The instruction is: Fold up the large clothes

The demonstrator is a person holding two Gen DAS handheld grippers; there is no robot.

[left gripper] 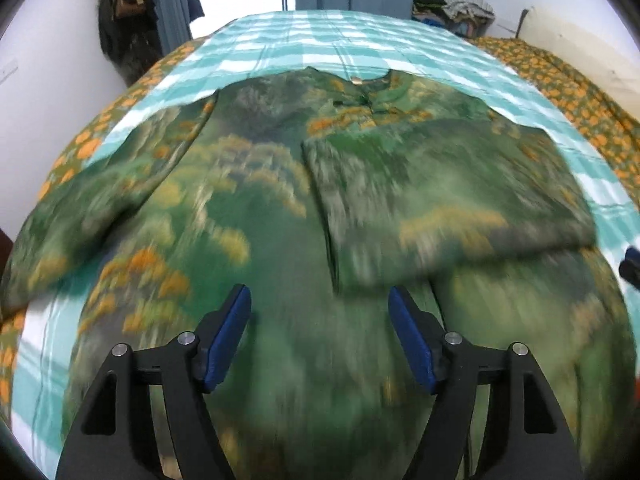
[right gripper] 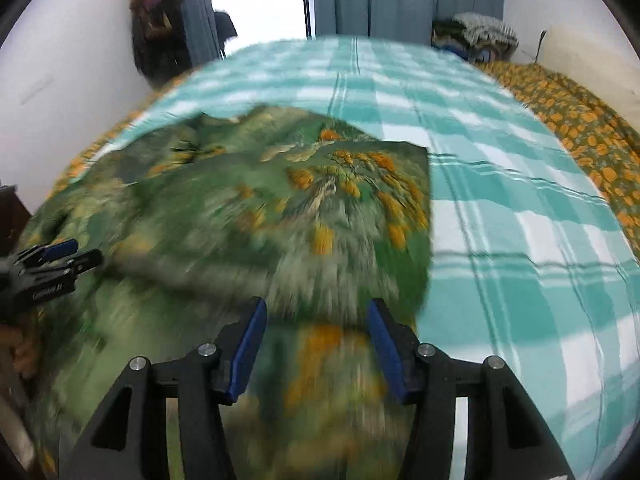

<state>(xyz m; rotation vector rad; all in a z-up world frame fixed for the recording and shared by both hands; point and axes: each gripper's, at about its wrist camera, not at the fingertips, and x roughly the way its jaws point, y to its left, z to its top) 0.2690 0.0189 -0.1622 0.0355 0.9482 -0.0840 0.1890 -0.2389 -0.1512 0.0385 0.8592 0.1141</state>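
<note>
Left gripper (left gripper: 320,300) jaws wide, empty; right gripper (right gripper: 316,312) jaws half-wide, empty. Your 3 o'clock fold on green floral kurta (left gripper: 280,208) may slip on bed (left gripper: 400,40): unpinned.

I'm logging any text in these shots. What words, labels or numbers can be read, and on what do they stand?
One printed line: white lettering on the black body of the left gripper, at the left edge of the right wrist view; too blurred to read.
None that can be made out on the green floral garment, the checked bedsheet or the right gripper.
</note>
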